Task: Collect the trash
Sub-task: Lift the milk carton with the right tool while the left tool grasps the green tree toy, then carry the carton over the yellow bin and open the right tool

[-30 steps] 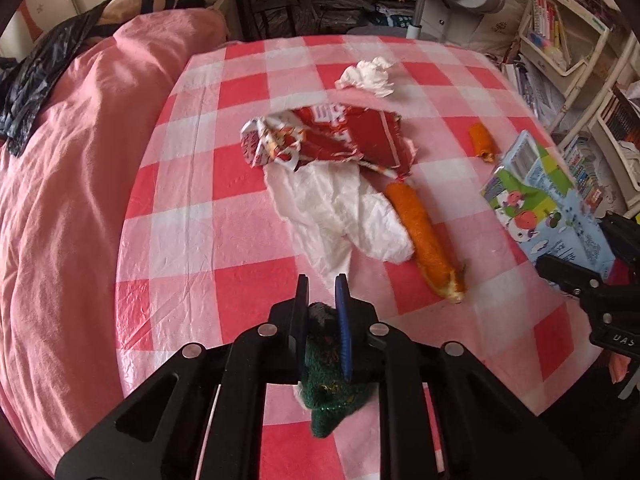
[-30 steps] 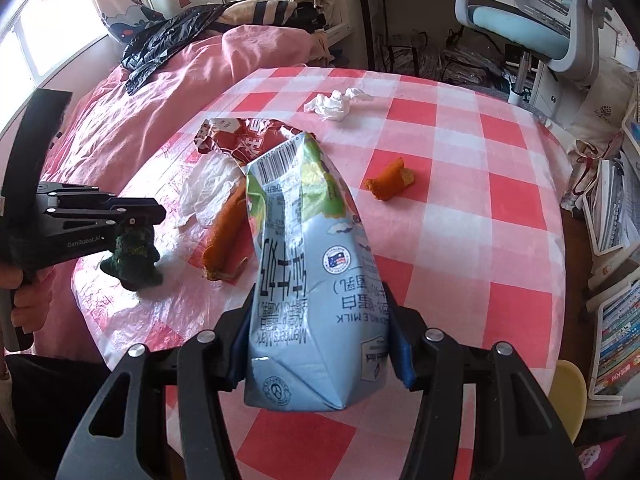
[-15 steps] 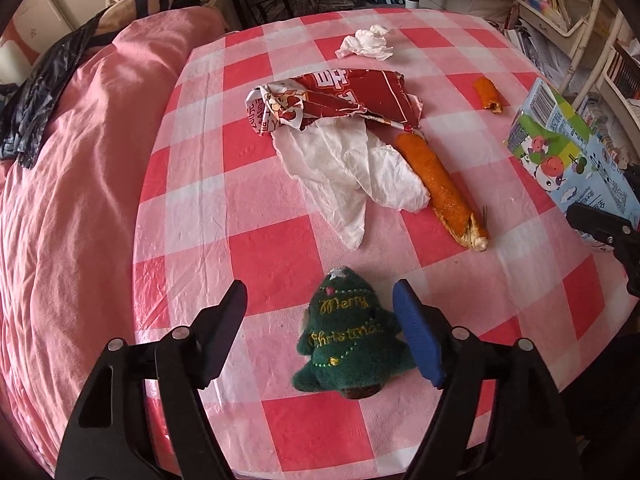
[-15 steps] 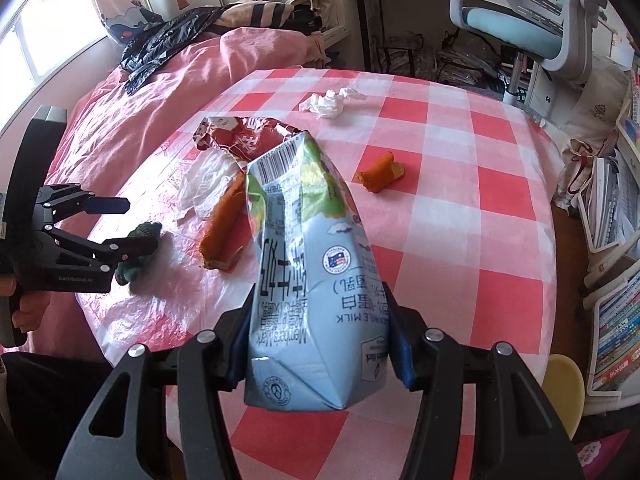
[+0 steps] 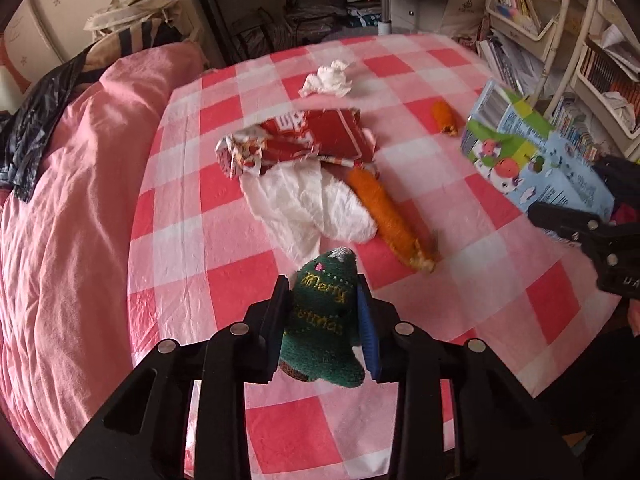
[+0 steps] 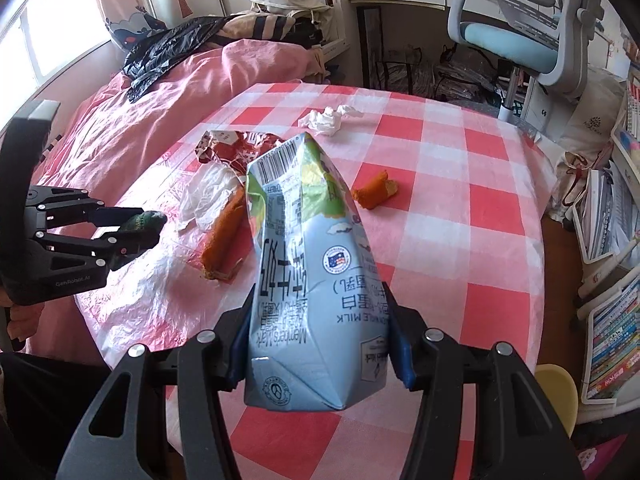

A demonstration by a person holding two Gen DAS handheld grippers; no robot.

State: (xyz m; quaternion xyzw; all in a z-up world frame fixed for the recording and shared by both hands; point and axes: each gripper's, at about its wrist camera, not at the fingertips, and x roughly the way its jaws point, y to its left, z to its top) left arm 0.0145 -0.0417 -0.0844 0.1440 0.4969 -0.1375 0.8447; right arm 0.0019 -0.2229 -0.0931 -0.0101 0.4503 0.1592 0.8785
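1. Trash, mid-worktop [image 5: 224, 152]: red wrapper [image 5: 308, 140], white plastic [image 5: 312, 208], orange peel [image 5: 384, 212].
2. Left gripper [image 5: 322, 320] fingers just closed, pinching green tree toy [image 5: 320, 328] near 6 o'clock edge.
3. Right gripper [image 6: 318, 344] fingers clamp milk carton [image 6: 312, 272], raised at 3 o'clock edge.
4. Bare checks at 9 o'clock.

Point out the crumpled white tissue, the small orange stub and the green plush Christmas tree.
Crumpled white tissue [image 5: 328, 80], left wrist view, its middle.
Small orange stub [image 6: 374, 194], right wrist view, mid-body.
Green plush Christmas tree [image 5: 324, 312], left wrist view, embroidered front.
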